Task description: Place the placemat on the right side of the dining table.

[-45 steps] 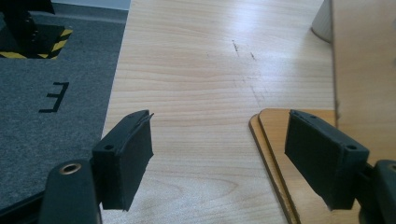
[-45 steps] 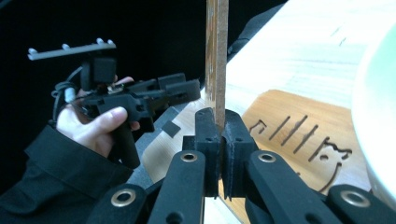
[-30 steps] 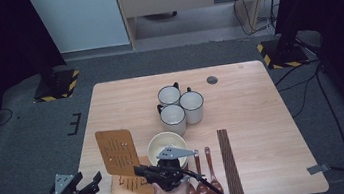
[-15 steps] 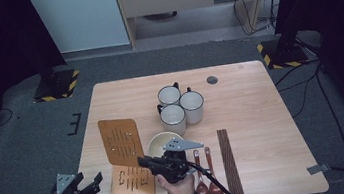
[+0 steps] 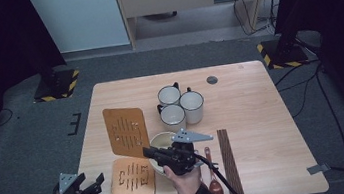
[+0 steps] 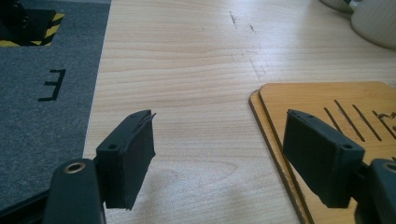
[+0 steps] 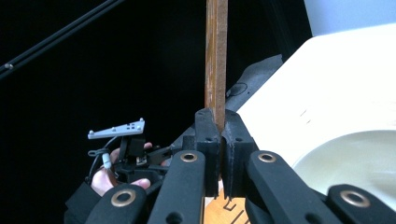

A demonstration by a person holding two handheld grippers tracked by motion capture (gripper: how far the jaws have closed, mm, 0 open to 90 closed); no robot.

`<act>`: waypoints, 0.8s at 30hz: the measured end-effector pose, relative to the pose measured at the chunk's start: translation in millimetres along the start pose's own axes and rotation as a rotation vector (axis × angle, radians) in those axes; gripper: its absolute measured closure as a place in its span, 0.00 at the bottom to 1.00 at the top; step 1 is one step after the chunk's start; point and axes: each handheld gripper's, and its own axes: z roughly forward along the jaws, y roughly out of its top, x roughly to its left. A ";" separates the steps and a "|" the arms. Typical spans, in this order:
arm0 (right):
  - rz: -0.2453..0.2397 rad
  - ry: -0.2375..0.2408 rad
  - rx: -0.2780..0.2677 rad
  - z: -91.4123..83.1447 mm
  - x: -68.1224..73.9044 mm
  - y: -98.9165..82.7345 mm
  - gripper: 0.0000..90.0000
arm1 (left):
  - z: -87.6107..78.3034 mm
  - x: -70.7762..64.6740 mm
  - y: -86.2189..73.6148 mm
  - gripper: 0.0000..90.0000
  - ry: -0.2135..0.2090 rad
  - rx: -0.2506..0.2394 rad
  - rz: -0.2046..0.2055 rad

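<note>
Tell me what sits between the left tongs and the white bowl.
In the high view, a slotted wooden mat lies flat between the left tongs and the white bowl.

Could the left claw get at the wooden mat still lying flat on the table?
Probably yes. The left claw is open and holds nothing, and the flat wooden mat lies just beside it with bare table between. The right claw holds the other mat lifted clear.

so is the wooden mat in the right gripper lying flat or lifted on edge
Lifted on edge. The right gripper is shut on the wooden mat, which stands tilted above the table; a second mat lies flat.
</note>
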 end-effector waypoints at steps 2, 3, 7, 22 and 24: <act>0.002 -0.003 -0.006 -2.0 -0.9 2.6 0.97 | 0.4 0.0 -0.2 0.27 -0.001 0.003 0.000; 0.004 -0.002 -0.012 -3.3 -1.7 4.2 0.97 | 0.7 -0.1 -0.2 0.27 -0.001 0.005 0.000; 0.000 -0.004 -0.022 -8.2 -4.2 8.6 0.97 | 1.2 -0.1 -0.4 0.27 -0.002 0.009 -0.001; 0.000 -0.033 -0.080 -33.5 -19.2 29.3 0.97 | 2.5 0.5 -0.9 0.26 -0.001 0.018 0.001; 0.005 -0.035 -0.089 -37.5 -21.8 32.4 0.97 | 2.6 0.6 -0.9 0.26 -0.001 0.019 0.001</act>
